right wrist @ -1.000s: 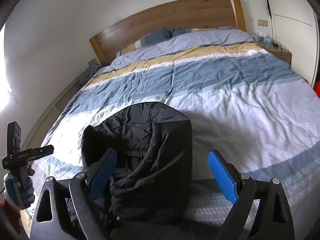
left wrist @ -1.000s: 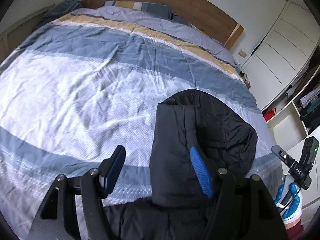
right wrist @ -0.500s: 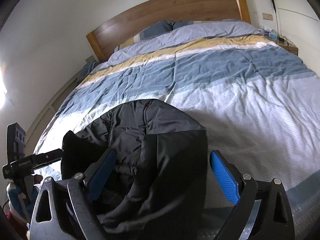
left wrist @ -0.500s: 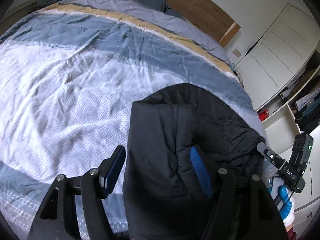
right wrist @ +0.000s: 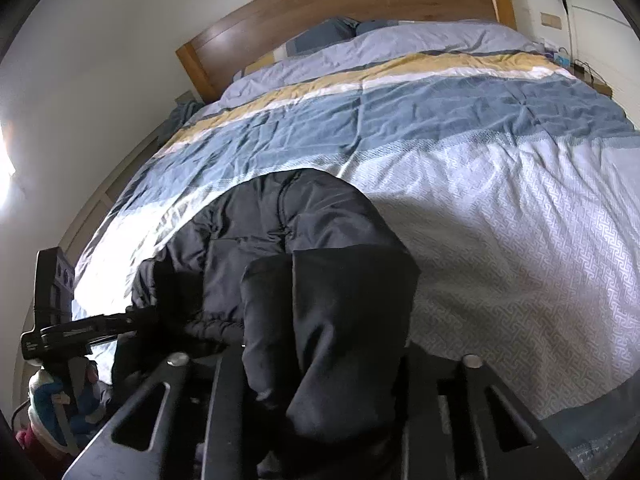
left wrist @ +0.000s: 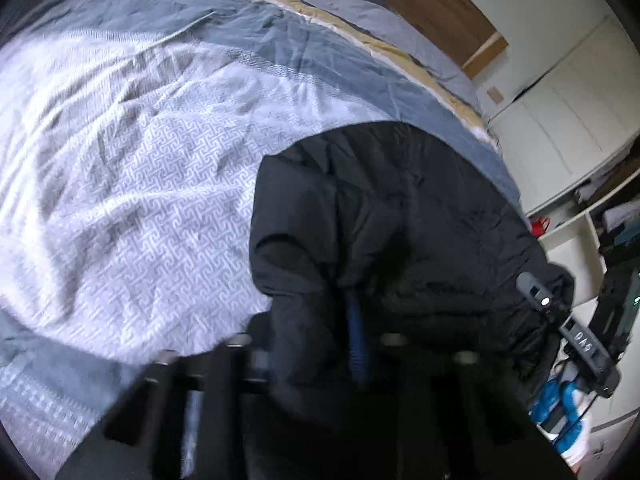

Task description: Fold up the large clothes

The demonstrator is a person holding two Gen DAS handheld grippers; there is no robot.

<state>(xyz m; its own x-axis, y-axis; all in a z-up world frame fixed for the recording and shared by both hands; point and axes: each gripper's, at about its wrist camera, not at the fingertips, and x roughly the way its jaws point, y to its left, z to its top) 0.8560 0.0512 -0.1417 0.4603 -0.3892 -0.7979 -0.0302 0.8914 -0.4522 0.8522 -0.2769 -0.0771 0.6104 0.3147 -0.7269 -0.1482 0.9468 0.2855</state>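
We record a black padded jacket (right wrist: 304, 248) lying on the bed (right wrist: 500, 216) near its foot edge, bunched and partly folded, with a smooth flap of fabric doubled over the quilted body and hanging toward the cameras. The left claw (left wrist: 320, 344) is closing; in the left wrist view one blue pad (left wrist: 357, 340) stands against a fold of the jacket and dark cloth fills the gap between the fingers, the other pad being hidden by fabric and motion blur. The right claw (right wrist: 320, 364) is closing as well; in the right wrist view the doubled flap passes straight between its black finger arms and covers both pads, so we read a grip on the jacket there too. Each claw shows in the other's view at the frame margin, carried by a hand in a blue and white glove (left wrist: 568, 412). The jacket rests on the white patterned band of the duvet (left wrist: 132, 184); farther up the bed run blue, white and yellow stripes, then a grey band. Pillows (right wrist: 332, 34) lie against the wooden headboard (right wrist: 360, 4) at the head edge. White cupboard doors (left wrist: 560, 120) and open shelving (left wrist: 600, 216) stand beyond the bed's right side in the left wrist view.
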